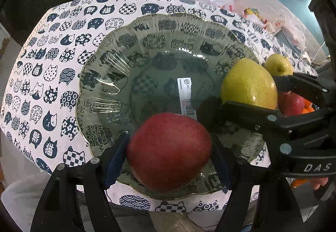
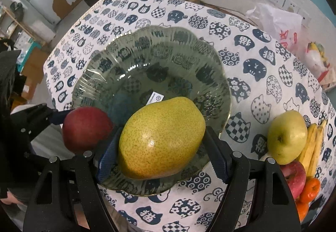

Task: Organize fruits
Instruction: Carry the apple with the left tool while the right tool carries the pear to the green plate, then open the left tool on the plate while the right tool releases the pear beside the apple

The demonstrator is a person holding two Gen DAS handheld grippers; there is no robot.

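A red apple (image 1: 169, 152) is being held between the two blue-padded fingers (image 1: 116, 160) of the left gripper (image 1: 169, 158), the pads pressing on its left and right flanks, so the jaws are standing fairly wide but closed on the fruit. The apple is being carried above the near rim of the glass plate (image 1: 117, 47); whether it is touching the glass cannot be told. It is roundish, and its stem end is not being shown, so no pointing direction can be given. A yellow-green pear (image 2: 161, 137) is being gripped in the same way by the right gripper (image 2: 161, 148), one pad (image 2: 108, 152) on its left end and the other on its right. Its long axis is lying crosswise, from finger to finger, tilted slightly upward to the right in the right wrist view. The pear is being held over the near part of the plate, just beside the apple, which is sitting past the left finger.
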